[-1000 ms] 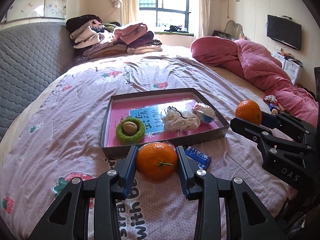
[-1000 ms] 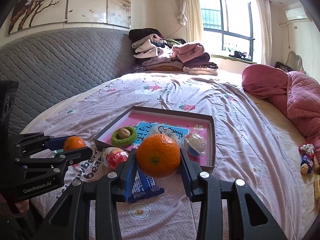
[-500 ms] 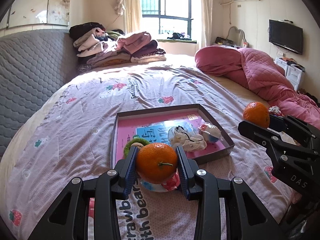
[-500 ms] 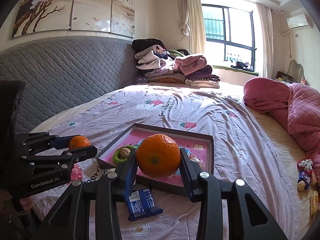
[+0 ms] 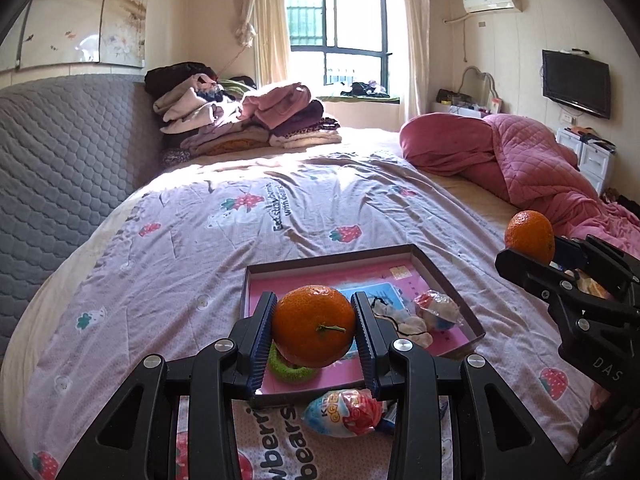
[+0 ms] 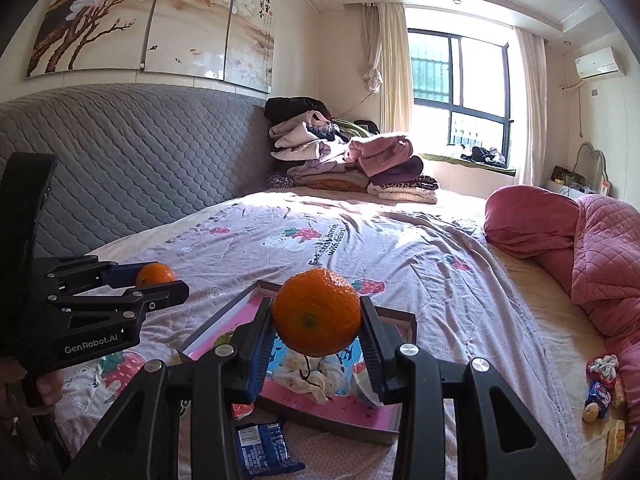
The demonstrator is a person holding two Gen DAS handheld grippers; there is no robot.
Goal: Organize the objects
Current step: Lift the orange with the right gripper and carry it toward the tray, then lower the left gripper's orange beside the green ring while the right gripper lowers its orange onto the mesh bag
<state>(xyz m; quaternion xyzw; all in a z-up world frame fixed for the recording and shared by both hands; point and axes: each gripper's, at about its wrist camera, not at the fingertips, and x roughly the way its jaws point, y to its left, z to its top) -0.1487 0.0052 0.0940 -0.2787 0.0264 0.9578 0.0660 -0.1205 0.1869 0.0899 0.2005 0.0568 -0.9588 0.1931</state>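
My left gripper [image 5: 314, 326] is shut on an orange [image 5: 314, 325] held above the near end of a shallow pink-lined box [image 5: 444, 276] on the bed. My right gripper [image 6: 316, 322] is shut on a second orange [image 6: 316, 311], raised above the same box [image 6: 408, 320]. Each gripper shows in the other's view: the right one [image 5: 532, 246] at the right edge, the left one [image 6: 158, 280] at the left. Inside the box lie a green ring [image 5: 290, 368], a white cloth bundle [image 5: 404, 322] and a wrapped sweet [image 5: 438, 312].
A wrapped chocolate egg [image 5: 344, 412] and a blue snack packet [image 6: 262, 446] lie on the strawberry-print bedspread [image 5: 180, 264] before the box. Folded clothes [image 5: 244, 120] are stacked at the far end. A pink quilt [image 5: 520, 168] lies at right, with small snacks [image 6: 600, 388] beside it.
Both grippers have risen with their oranges still held. The box and the loose items now sit lower in both views.
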